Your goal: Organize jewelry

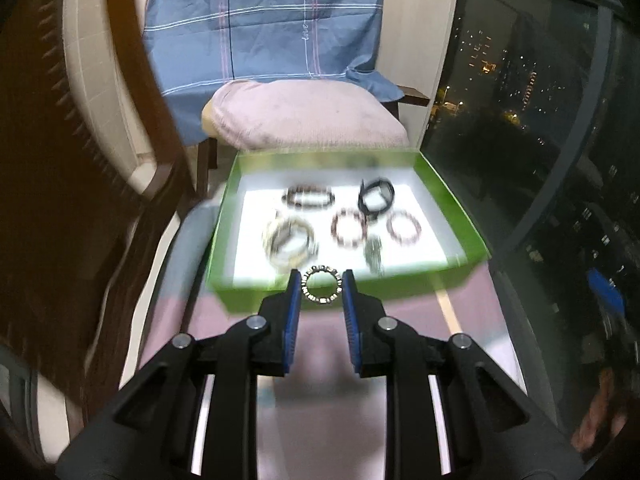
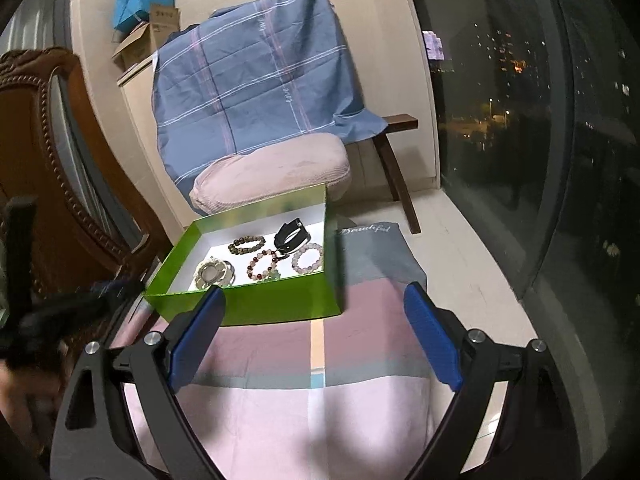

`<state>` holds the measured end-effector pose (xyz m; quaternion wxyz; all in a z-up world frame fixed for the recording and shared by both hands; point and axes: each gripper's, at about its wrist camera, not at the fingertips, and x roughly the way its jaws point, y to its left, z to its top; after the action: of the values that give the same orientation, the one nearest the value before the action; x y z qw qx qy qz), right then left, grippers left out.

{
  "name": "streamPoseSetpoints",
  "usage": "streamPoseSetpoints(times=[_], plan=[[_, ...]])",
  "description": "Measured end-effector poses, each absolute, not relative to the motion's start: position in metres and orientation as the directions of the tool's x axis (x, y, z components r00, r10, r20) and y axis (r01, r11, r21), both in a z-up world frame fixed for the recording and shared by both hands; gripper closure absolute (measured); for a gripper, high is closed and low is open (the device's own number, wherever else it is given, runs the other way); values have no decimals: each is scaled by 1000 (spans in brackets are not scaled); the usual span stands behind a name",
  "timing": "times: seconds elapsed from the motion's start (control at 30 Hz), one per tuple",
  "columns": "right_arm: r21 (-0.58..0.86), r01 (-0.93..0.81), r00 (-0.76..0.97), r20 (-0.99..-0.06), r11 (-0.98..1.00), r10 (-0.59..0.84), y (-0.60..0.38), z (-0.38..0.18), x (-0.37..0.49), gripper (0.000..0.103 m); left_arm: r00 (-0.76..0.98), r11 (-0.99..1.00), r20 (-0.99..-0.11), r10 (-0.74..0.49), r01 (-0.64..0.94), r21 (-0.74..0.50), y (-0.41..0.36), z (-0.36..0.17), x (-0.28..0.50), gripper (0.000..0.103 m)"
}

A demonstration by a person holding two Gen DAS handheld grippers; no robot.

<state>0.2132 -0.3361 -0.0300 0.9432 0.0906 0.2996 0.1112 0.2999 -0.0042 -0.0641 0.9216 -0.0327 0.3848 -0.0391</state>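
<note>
Silver-toned, its rim lined with small blocks, the ring bracelet (image 1: 322,284) sits clamped between the blue pads of the left tongs (image 1: 322,286), before the near wall of the green box (image 1: 280,294). The right tongs (image 2: 316,312) stand wide apart, holding nothing. The grey cloth (image 2: 376,256) reads "Beautiful".

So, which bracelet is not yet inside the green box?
The small silver bracelet, gripped between the left gripper fingers at the box's near wall; the other bracelets lie on its white floor.
</note>
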Motion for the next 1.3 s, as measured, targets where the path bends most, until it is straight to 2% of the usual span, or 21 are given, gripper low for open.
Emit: streamPoseSetpoints(times=[0.2,0.27,0.3,0.33,0.37,0.53,0.7,0.8,0.9,1.03,1.23,1.3], plan=[[250,-165,791,-545,954,280,-336,-29,216,14,672,997,-737,-69,21,-75,-15,-72,387,81],[232,-177,788,-549,957,279,-333,-30,216,14,656,998,-753,-50,-1,-67,-14,-81,403,64],[222,-177,787,-553,959,273,-332,-31,217,14,644,999,-764,-28,-15,-50,-13,-86,409,44],[218,-179,785,-557,960,272,-332,-31,218,14,644,999,-765,-3,-30,-29,-12,-89,410,37],[216,-180,782,-561,960,273,-332,-32,220,14,646,999,-763,13,-38,-16,-9,-89,407,35],[201,-186,776,-571,962,270,-327,-32,219,14,684,999,-729,-25,-17,-50,8,-72,352,12],[151,-213,779,-571,965,261,-311,-30,213,14,735,991,-674,-73,-26,-135,26,-52,261,5],[127,-219,774,-581,967,252,-301,-31,209,14,753,986,-650,-100,-14,-169,29,-47,221,4],[101,-214,778,-584,972,232,-294,-30,203,11,771,992,-633,-73,-7,-123,27,-49,197,4],[73,-208,779,-591,975,210,-289,-31,197,8,775,999,-632,-5,-17,-30,24,-60,197,4],[38,-183,778,-605,982,168,-290,-35,197,8,772,999,-635,-21,-8,-43,28,-62,199,4],[34,-176,778,-607,984,160,-290,-36,197,5,773,999,-634,-23,-11,-50,27,-61,198,4]])
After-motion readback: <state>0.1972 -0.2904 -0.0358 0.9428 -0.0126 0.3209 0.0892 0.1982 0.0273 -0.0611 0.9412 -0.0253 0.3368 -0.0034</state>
